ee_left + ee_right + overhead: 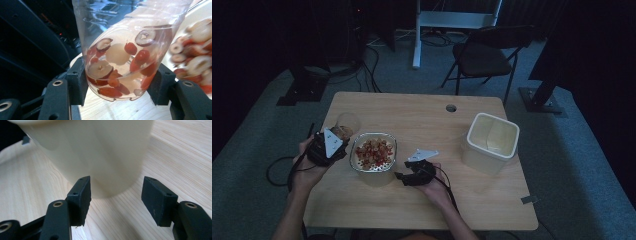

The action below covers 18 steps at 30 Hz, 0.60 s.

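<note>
1. Right claw (401, 176): it sits low on the worktop (422, 210), just right of the filled container; its jaws stand apart with nothing between them, pointing at that container's cream wall.
2. Left claw (338, 136): it is clamped on a clear plastic cup (122, 60), tilted, holding sliced dried fruit.
3. Filled container (373, 153): it is between the claws, touching neither, loaded with red and pale fruit pieces.
4. Empty cream container (490, 142): it stands well apart at the right.

Dim room, grey carpet (257, 165), folding chair (486, 56)
</note>
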Tool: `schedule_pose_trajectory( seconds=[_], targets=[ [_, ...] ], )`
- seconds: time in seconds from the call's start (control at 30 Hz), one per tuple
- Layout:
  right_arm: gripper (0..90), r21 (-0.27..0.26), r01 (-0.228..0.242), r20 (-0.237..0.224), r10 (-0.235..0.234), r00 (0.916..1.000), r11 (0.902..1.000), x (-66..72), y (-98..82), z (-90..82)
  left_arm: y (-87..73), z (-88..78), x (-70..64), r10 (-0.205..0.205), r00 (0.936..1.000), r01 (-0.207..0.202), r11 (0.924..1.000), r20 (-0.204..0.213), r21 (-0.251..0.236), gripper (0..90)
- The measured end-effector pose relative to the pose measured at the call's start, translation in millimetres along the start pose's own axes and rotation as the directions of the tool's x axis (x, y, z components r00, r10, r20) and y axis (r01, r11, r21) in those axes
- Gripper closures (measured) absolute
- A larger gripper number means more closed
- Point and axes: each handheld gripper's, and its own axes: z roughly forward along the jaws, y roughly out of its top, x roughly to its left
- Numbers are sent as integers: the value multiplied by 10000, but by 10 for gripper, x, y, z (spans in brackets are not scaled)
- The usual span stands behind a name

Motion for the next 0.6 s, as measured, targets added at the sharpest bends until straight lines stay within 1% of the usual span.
schedule_pose_trajectory(
  seconds=[0.03, 0.07, 0.1, 0.17, 0.2, 0.23, 0.33, 0.43, 0.47, 0.5, 0.53, 0.57, 0.6],
  targets=[
    [404, 22, -27, 52, 27, 10000, 10000, -17, -16, -18, -11, 17, -1, 98, 9999, -97, 9999, -97, 59, 429],
    [404, 22, -27, 52, 27, 10000, 10000, -17, -16, -18, -11, 17, -1, 98, 9999, -97, 9999, -97, 59, 429],
    [404, 16, -126, 187, 125, 9997, 9999, -79, -67, -71, -23, 38, -7, 293, 9993, -289, 9995, -234, 150, 430],
    [404, 27, -200, 363, 199, 9991, 9998, -124, -108, -109, -32, 66, -15, 458, 9984, -450, 9987, -321, 249, 429],
    [404, 15, -234, 414, 233, 9989, 9997, -151, -133, -131, -32, 66, -15, 458, 9984, -450, 9987, -321, 249, 429],
    [404, 16, -324, 472, 323, 9984, 9995, -180, -161, -158, -33, 85, -26, 659, 9970, -646, 9974, -400, 320, 429],
    [402, 32, -455, 626, 452, 9970, 9990, -236, -217, -211, -25, 96, -34, 1012, 9934, -993, 9944, -543, 366, 429],
    [402, 26, -592, 768, 588, 9953, 9982, -292, -274, -263, -14, 92, -29, 1465, 9870, -1439, 9886, -655, 436, 429],
    [402, 49, -619, 821, 613, 9947, 9981, -313, -293, -279, -14, 92, -29, 1465, 9870, -1439, 9886, -655, 436, 429],
    [402, 66, -680, 896, 671, 9937, 9977, -336, -316, -297, -7, 81, -21, 1704, 9828, -1677, 9849, -716, 423, 429],
    [402, 91, -702, 942, 690, 9932, 9975, -352, -330, -309, -7, 81, -21, 1704, 9828, -1677, 9849, -716, 423, 429],
    [402, 91, -702, 942, 690, 9932, 9975, -352, -330, -309, -5, 72, -22, 1916, 9779, -1887, 9811, -832, 419, 429],
    [402, 98, -803, 1090, 788, 9909, 9967, -394, -369, -343, -4, 52, -20, 2214, 9701, -2187, 9751, -997, 376, 429]
  ],
)
